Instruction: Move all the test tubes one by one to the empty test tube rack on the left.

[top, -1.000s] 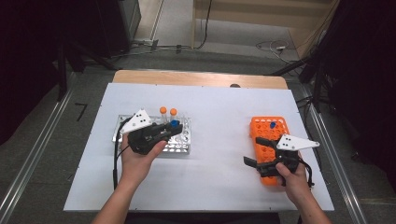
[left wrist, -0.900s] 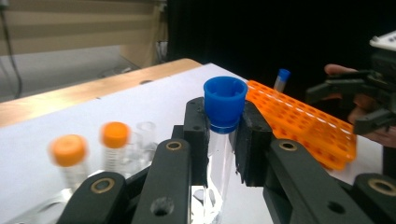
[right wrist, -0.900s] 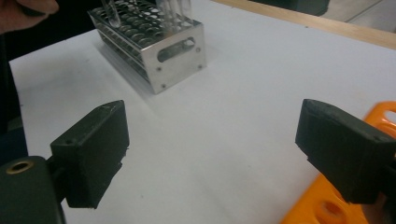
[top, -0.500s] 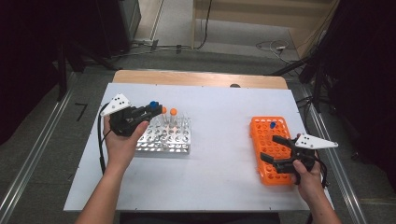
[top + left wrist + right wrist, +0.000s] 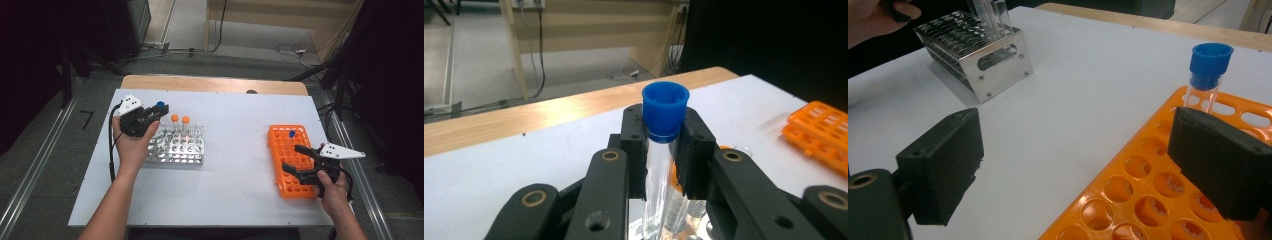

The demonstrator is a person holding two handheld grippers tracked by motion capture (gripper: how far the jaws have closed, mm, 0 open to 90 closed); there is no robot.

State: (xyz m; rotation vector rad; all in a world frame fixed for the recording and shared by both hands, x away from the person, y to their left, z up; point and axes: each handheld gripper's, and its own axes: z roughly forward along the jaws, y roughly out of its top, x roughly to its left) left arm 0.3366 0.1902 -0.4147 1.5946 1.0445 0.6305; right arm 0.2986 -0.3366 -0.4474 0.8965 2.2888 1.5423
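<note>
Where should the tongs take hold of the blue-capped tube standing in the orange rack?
Best on the clear glass just under the cap of the blue-capped tube, coming down from above. It stands upright in the orange rack with only its top clear of the holes. The right tongs are open beside it.

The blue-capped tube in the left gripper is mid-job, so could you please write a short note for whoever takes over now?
Left gripper: shut on a blue-capped tube, held above the metal rack.
Right gripper: open, holding nothing, over the orange rack.
Done: one blue-capped tube stands in the orange rack's far end.
Left: two orange-capped tubes stand in the metal rack. The held tube probably goes to the orange rack next.
</note>
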